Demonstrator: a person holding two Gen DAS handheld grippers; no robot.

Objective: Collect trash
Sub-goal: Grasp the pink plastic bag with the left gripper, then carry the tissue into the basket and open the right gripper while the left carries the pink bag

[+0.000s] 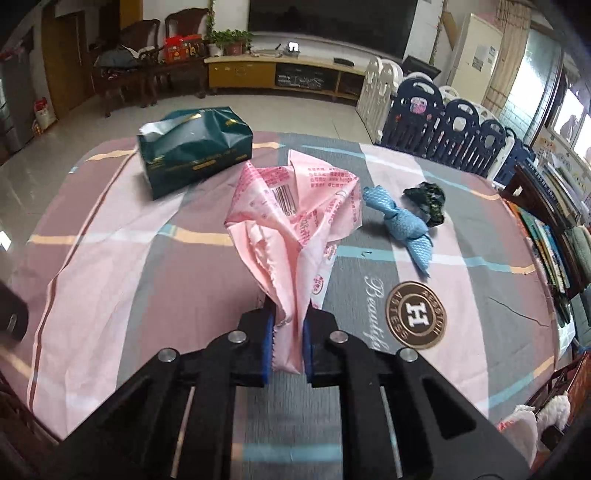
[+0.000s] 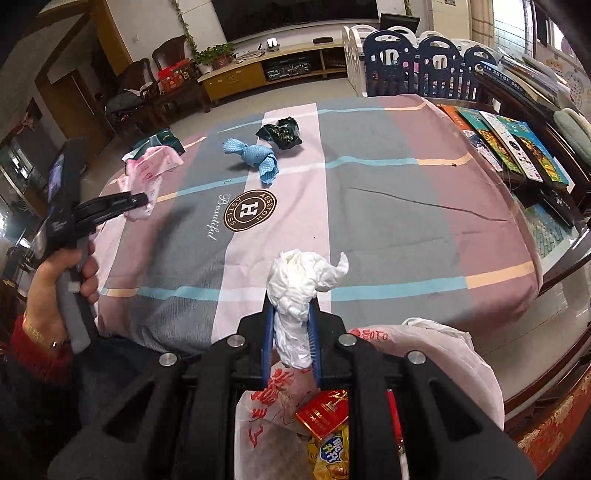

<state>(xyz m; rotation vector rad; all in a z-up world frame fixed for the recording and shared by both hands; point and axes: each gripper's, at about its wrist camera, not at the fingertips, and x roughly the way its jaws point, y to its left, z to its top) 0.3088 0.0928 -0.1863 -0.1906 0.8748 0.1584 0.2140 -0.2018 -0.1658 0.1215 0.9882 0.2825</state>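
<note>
Left gripper: clamped on pink wrapper — extends toward 12 o'clock. Right gripper: pinching white tissue wad — trash bag at 6 o'clock.

Home living room: big wall TV over a low TV cabinet, carved wooden chairs, potted plant, baby playpen fence, table under patchwork cloth.

"Beautiful", perhaps "AESSTOH", on tablecloth
</note>
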